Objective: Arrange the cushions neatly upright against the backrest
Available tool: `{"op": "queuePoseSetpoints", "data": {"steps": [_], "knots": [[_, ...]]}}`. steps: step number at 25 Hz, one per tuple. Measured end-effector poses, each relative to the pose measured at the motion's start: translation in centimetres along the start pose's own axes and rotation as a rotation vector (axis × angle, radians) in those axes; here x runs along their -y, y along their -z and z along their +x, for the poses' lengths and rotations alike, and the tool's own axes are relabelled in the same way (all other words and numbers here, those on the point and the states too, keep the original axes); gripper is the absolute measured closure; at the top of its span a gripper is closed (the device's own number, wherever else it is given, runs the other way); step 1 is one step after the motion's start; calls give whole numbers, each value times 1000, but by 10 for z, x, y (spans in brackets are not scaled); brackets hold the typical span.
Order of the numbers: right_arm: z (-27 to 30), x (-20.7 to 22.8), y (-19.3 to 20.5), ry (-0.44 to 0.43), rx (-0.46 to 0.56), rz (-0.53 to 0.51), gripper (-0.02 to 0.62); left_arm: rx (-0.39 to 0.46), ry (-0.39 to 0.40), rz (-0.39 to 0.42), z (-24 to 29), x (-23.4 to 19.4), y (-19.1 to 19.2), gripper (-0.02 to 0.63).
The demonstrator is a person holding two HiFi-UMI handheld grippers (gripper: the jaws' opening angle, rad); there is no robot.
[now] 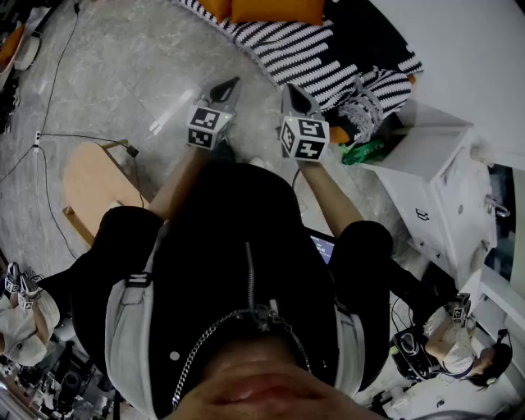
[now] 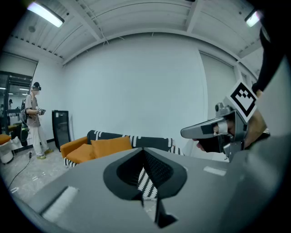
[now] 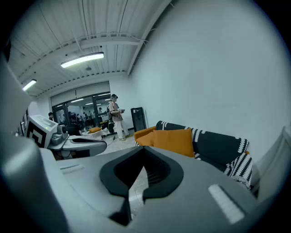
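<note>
**Holding both tongs shut and empty, well short of the sofa**

Your left tongs [image 2: 144,157] are pressed together with nothing gripped. Through the dark hollow behind the tips you see only a strip of the sofa's striped cover. Your right tongs [image 3: 144,170] are the same, closed and empty, with pale floor showing in the slit. From the head view both point forward and a little downward over the grey marbled floor [image 1: 123,66], side by side and apart from each other, with your forearms stretched out behind them.

The cushions [image 1: 275,10] are orange and sit on the sofa [image 1: 303,49], whose cover is black with white stripes. It lies ahead of you at the top edge of the head view, well apart from both tongs. In the right gripper view one cushion [image 3: 175,141] leans against the backrest, and a second orange shape [image 3: 144,134] sits lower at the sofa's far end — whether that one is upright you cannot tell.

A white cabinet [image 1: 426,180] stands at your right and a wooden stool [image 1: 90,180] at your left. A person [image 2: 34,118] stands further off, beyond the sofa's end.
</note>
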State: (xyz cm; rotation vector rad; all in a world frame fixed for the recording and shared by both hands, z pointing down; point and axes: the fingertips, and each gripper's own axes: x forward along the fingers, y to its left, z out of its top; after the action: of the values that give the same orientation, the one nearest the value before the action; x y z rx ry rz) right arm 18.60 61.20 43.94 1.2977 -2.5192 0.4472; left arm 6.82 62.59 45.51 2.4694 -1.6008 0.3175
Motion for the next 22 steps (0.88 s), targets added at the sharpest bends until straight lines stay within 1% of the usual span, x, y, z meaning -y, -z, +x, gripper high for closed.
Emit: {"op": "queuePoseSetpoints", "data": {"steps": [4, 7, 9, 15, 22], "knots": [[-2, 2, 2, 3, -15, 12, 594, -8, 17, -14, 4, 4, -1, 595], [-2, 1, -1, -41, 11, 72, 594, -15, 17, -22, 5, 4, 1, 595], [-3, 4, -4, -55, 26, 96, 592, -16, 13, -23, 7, 5, 2, 595], [-4, 14, -3, -38, 19, 79, 592, -10, 13, -26, 14, 6, 1, 595], [-5, 9, 0, -64, 21, 75, 592, -20, 6, -16, 13, 8, 5, 595]]}}
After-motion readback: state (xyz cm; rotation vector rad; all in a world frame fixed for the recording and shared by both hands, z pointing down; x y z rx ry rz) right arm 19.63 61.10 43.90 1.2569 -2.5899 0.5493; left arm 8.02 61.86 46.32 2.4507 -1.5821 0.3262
